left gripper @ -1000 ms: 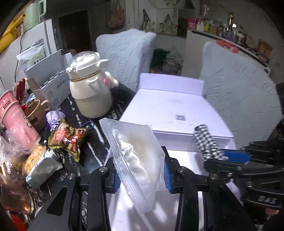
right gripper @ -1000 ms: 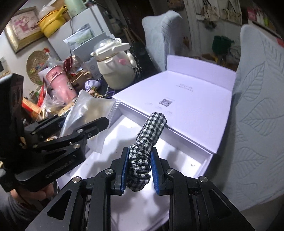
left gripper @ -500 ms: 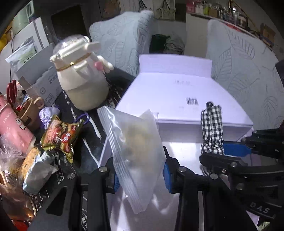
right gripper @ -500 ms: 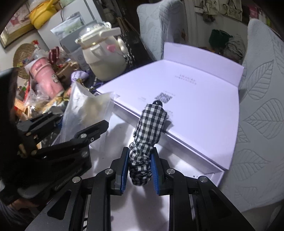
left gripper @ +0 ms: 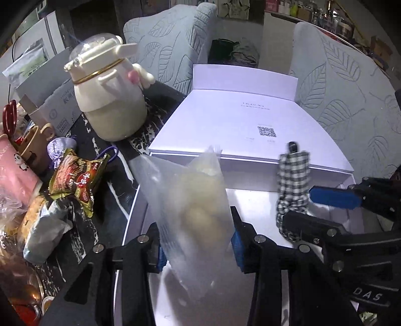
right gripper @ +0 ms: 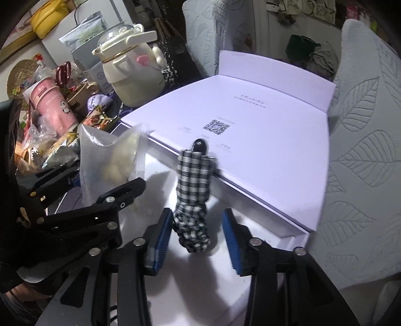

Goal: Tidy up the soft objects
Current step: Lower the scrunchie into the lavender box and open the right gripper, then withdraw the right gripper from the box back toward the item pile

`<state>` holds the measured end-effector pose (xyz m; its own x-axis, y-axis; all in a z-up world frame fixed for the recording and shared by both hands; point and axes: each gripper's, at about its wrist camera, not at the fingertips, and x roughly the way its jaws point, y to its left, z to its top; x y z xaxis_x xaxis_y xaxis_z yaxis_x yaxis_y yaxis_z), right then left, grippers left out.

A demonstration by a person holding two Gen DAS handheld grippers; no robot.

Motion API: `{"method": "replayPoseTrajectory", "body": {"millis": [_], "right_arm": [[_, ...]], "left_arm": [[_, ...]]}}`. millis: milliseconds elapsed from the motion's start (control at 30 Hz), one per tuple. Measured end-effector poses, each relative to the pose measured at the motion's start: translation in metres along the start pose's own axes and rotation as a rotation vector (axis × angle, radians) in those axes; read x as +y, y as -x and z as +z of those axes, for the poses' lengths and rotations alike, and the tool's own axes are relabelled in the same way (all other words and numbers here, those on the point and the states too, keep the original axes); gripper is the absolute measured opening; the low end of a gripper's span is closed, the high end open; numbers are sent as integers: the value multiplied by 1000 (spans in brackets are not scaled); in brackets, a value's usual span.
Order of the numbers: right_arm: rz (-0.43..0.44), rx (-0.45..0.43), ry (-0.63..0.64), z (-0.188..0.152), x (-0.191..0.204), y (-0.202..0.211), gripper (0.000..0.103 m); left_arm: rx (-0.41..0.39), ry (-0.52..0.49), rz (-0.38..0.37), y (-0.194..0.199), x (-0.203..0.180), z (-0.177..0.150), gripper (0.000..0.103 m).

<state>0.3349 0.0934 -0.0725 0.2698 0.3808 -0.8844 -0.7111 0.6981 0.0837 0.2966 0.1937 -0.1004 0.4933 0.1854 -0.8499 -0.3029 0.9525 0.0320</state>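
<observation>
Black-and-white checked scrunchie (right gripper: 193,200) (crumpled, upright) stands free between the right gripper's (right gripper: 198,242) opening jaws.

Dim, cluttered room under artificial light. Dark marbled tabletop (left gripper: 120,173) with white veining, crowded along its left side. Beyond it, two chairs in pale blue-grey covers quilted with a leaf pattern: one (left gripper: 170,45) at the far side, another (left gripper: 351,100) at the right. White refrigerator (right gripper: 57,42) at far left, a yellow pot (right gripper: 47,15) on top. White counter (left gripper: 278,37) at the back, lined with bottles and jars. Bags hanging on the rear wall (left gripper: 233,10). Dark heap of cloth (left gripper: 233,52) on the floor between the chairs.
</observation>
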Motion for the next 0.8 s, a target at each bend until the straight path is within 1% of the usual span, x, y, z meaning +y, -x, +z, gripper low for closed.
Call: {"method": "replayPoseTrajectory", "body": {"millis": [133, 200, 367, 433, 600, 800], "right_arm": [[-13, -22, 3, -2, 2, 16, 45], [-20, -35, 6, -5, 4, 25, 45], [-42, -67, 28, -9, 12, 48, 45], [-48, -81, 37, -11, 16, 57, 45], [-51, -126, 36, -17, 23, 90, 45], [-60, -189, 23, -26, 30, 133, 45]], "left_arm": [[-24, 3, 16, 14, 0, -1, 41], [-30, 8, 9, 22, 0, -2, 41], [-88, -11, 25, 49, -7, -3, 41], [-109, -16, 21, 62, -10, -4, 41], [-160, -36, 43, 98, -17, -5, 41], [-216, -33, 34, 141, -21, -9, 41]]}}
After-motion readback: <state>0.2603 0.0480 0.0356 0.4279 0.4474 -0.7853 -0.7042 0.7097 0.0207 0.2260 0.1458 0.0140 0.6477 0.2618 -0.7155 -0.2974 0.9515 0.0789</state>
